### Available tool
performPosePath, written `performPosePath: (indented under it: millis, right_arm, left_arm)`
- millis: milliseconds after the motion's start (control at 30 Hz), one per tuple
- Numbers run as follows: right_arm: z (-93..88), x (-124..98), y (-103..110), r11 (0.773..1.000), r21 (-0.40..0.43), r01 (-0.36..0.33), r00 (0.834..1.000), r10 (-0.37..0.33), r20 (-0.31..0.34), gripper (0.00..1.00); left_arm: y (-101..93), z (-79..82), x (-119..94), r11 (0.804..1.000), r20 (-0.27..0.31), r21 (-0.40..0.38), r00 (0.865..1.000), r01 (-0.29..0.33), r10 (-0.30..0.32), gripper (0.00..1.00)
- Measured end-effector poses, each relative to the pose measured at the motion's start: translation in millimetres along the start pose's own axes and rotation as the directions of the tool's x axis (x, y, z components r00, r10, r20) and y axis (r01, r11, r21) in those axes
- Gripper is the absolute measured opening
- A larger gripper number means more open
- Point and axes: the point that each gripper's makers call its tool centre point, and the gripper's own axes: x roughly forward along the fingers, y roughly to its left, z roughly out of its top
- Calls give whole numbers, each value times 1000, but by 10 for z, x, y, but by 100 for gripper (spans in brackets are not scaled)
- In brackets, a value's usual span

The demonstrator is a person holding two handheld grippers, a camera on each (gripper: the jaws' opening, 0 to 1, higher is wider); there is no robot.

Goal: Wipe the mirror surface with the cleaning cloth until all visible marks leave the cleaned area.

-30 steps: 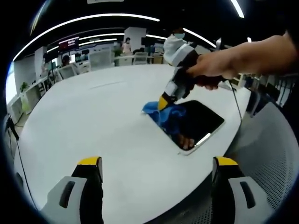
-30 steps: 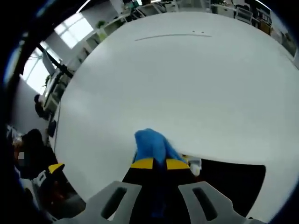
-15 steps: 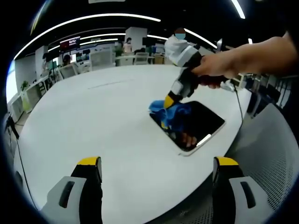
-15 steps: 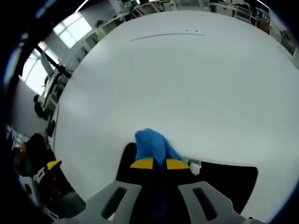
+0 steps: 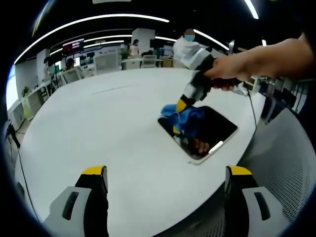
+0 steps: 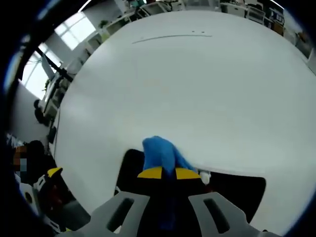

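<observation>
on the white table lies a dark rectangular mirror with a pale rim, near the table's edge on the right side of the left gripper view. the blue cleaning cloth is bunched on the mirror's far left corner, partly lapping over its edge toward the table. the right gripper, held in a person's hand, comes down at a slant from the upper right, and its yellow-tipped jaws are clamped together on the cloth, pressing it against the glass. the mirror reflects the cloth, a bit of the hand and a strip of ceiling light.

in the right gripper view the right gripper has the cloth pinched between its closed jaws, the blue bunch sticking up past the yellow tips, with the dark mirror spread beneath and to both sides and the table beyond.

the left gripper hangs over the near table edge, well apart from the mirror, its jaws spread wide with nothing between them.

no container is on the table.
</observation>
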Motion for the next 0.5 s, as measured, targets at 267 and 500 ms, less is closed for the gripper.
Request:
performPosePath:
  millis: [267, 500]
  right_arm:
    - [-34, -39, 42, 1000, -10, 21, 1000, -20, 13, 2]
    - [-177, -148, 145, 999, -39, 32, 999, -32, 12, 2]
  left_arm:
    - [1, 2, 2, 1000, 1, 4, 1000, 0, 0, 99]
    - [7, 5, 2, 1000, 4, 3, 1000, -3, 3, 99]
